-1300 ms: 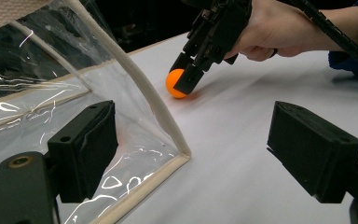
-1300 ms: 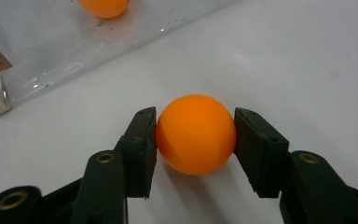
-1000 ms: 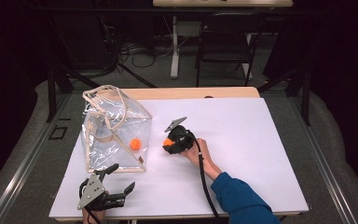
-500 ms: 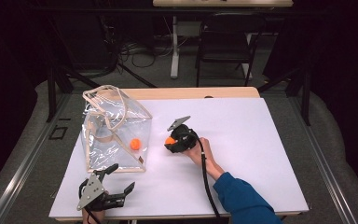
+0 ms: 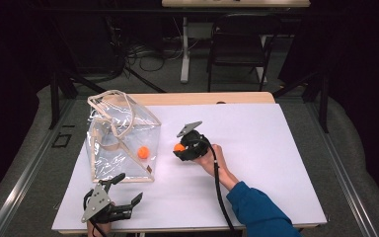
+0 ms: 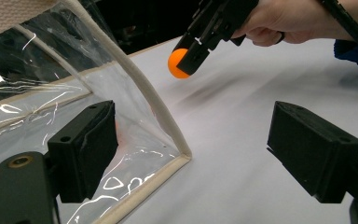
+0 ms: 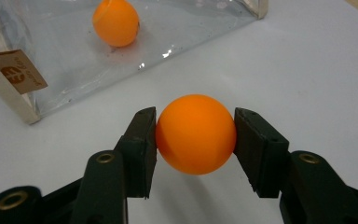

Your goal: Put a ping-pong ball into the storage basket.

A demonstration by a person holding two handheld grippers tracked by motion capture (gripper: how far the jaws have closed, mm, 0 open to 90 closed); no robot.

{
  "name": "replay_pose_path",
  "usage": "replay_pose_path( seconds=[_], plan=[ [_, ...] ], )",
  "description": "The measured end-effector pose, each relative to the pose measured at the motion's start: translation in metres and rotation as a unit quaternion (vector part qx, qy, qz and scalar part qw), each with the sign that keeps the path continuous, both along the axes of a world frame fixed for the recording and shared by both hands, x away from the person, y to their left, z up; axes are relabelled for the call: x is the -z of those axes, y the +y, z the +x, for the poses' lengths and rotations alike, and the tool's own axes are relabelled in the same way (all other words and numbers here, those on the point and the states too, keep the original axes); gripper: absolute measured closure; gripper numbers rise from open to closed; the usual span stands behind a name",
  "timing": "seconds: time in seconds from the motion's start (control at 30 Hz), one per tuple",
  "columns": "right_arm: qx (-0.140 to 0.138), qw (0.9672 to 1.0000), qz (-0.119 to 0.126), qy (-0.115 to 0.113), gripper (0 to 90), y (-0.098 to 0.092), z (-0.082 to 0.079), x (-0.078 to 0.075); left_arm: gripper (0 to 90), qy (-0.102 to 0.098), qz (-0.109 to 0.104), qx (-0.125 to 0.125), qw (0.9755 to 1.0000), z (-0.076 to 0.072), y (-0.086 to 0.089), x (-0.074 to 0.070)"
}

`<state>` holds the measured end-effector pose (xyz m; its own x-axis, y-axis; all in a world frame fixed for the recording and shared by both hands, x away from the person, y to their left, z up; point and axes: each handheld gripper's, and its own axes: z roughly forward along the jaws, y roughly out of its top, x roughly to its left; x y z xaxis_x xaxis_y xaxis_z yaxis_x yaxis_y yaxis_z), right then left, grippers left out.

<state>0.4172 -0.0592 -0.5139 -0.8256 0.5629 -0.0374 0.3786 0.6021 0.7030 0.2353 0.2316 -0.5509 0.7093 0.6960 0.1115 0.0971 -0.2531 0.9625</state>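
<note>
At the near left edge of the counter (image 5: 276,163) the left gripper (image 5: 121,197) rested low with its jaws spread wide and nothing between them, its near jaw just beside the lower corner of the clear bag (image 5: 121,136). It looked parked there so that it could steady or pull open the bag when needed. The bag stood upright on the left half of the counter, its cream straps flopped over the top, and one orange ball (image 5: 143,152) already lay inside on its floor, near the right wall. That suggested balls were being gathered into it.

To the right of the bag, close but apart from it, the right gripper (image 5: 179,148) was clamped on a second orange ball (image 7: 196,134); the right gripper view showed both pads pressed against the ball's sides, squarely across its middle, with the ball raised a little off the white surface. Held so, the ball probably could not roll or slip while being carried up to the bag's mouth.
</note>
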Motion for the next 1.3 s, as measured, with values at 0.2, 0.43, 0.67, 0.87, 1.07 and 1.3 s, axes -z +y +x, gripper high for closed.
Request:
replay_pose_path(
  seconds=[0.2,0.43,0.67,0.87,1.07,1.3],
  plan=[
    [0.003,0.9999,0.009,-0.006,50.7,-0.003,-0.002,-0.009,15.8,-0.001,0.001,0.0,1.0,0.0,0.0,0.0],
    [0.002,0.9998,0.018,-0.014,50.7,-0.005,-0.004,-0.018,15.8,-0.001,-0.002,-0.001,1.0,0.0,0.0,0.0],
    [0.003,0.9995,0.023,-0.022,50.7,-0.008,-0.005,-0.027,15.8,-0.001,0.0,-0.001,1.0,0.0,0.001,0.0],
    [0.005,0.9993,0.026,-0.026,50.7,-0.009,-0.006,-0.029,15.8,-0.002,-0.001,-0.004,1.0,0.0,0.001,0.0],
    [0.007,0.999,0.03,-0.032,50.7,-0.01,-0.006,-0.034,15.8,-0.003,-0.001,-0.003,1.0,0.0,0.001,0.0],
    [0.01,0.9985,0.034,-0.043,50.7,-0.012,-0.007,-0.043,15.8,-0.003,0.0,-0.004,1.0,0.0,0.001,0.0]
  ],
)
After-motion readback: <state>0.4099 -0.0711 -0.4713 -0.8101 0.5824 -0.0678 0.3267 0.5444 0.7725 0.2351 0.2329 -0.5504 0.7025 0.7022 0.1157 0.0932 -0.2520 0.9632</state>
